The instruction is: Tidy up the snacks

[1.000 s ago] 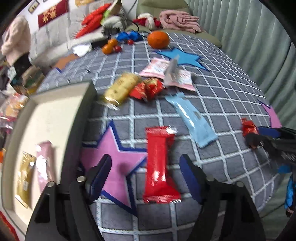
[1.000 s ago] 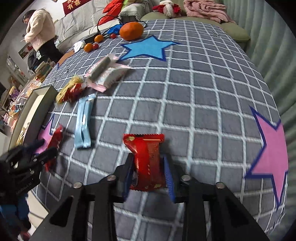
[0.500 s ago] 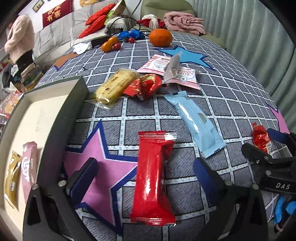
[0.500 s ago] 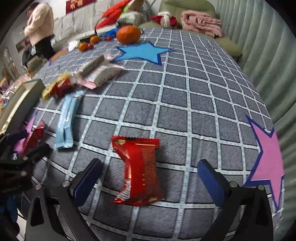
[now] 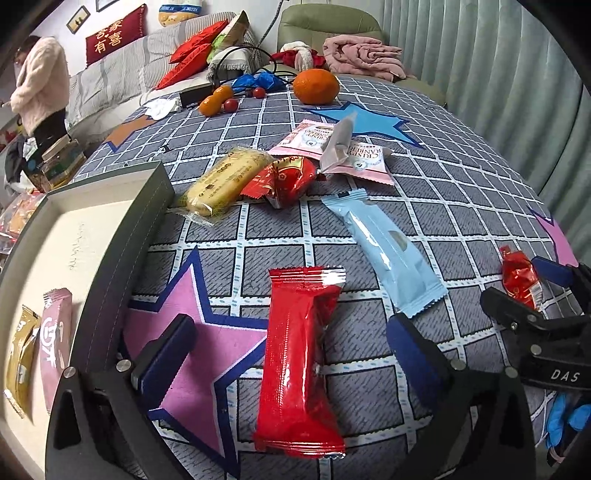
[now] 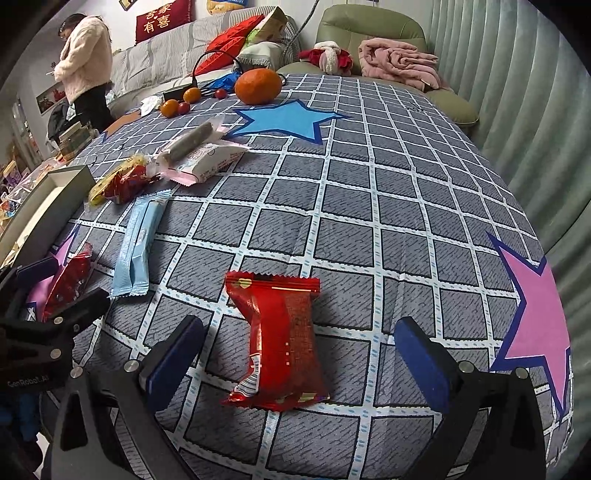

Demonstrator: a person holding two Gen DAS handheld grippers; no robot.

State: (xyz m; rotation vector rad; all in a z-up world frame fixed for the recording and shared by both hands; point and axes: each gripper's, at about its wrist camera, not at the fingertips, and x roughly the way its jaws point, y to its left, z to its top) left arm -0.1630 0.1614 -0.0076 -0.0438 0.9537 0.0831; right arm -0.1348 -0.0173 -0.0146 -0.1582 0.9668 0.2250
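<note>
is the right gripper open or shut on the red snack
Open. In the right wrist view the right gripper has its fingers spread wide on either side of the red snack, which lies flat on the tablecloth, untouched.

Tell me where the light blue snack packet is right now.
In the left wrist view the light blue snack packet lies flat on the checked tablecloth, right of the long red snack bar and just beyond the small red-wrapped snack.

Orange [image 5: 316, 86] on checked tablecloth [image 6: 406, 206]; pink blanket [image 6: 399, 61] on green armchair [image 6: 369, 26].
</note>
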